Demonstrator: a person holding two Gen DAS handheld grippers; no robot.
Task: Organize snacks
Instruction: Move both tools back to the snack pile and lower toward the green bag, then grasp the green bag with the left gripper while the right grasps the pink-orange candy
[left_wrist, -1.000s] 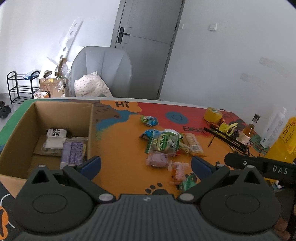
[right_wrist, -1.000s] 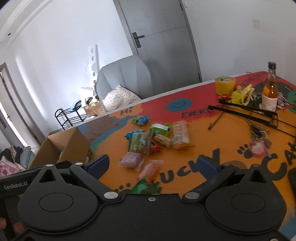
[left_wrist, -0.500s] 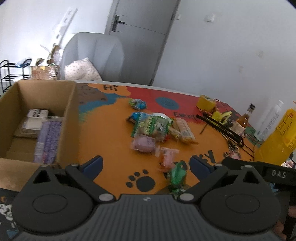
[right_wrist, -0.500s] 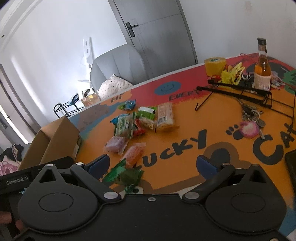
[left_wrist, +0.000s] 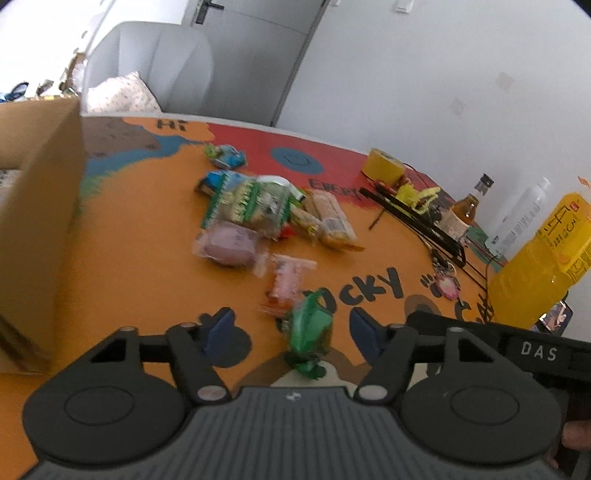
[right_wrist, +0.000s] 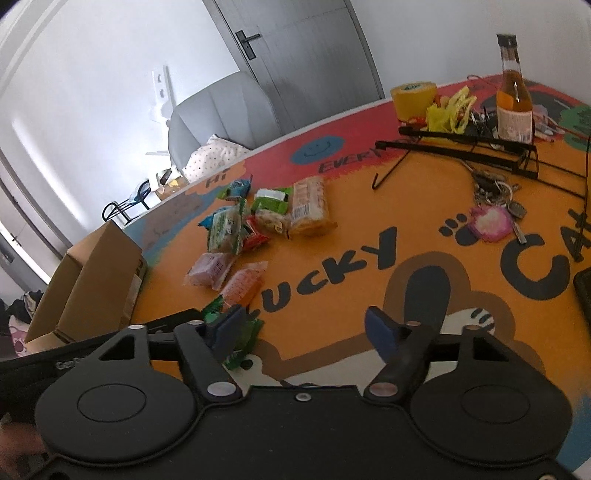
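On mat: green pkt (left_wrist: 309, 334) btwn L gripper (left_wrist: 291, 330) fingers | R gripper (right_wrist: 308, 328) spread

Both views are taken low over the tabletop (left_wrist: 129, 236), fwd along each gripper. Left cam is aimed from the box side; right cam from further right. Snack pile (right_wrist: 258, 218) is shared by both.

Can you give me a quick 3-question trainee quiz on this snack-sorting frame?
1. True or false: the left gripper has shut on the green packet.
2. Which lies closer to the cardboard box: the purple packet or the glass bottle?
3. What colour is the tape roll?

Key: 1 false, its jaws are open with the packet between them. 2 the purple packet. 3 yellow.
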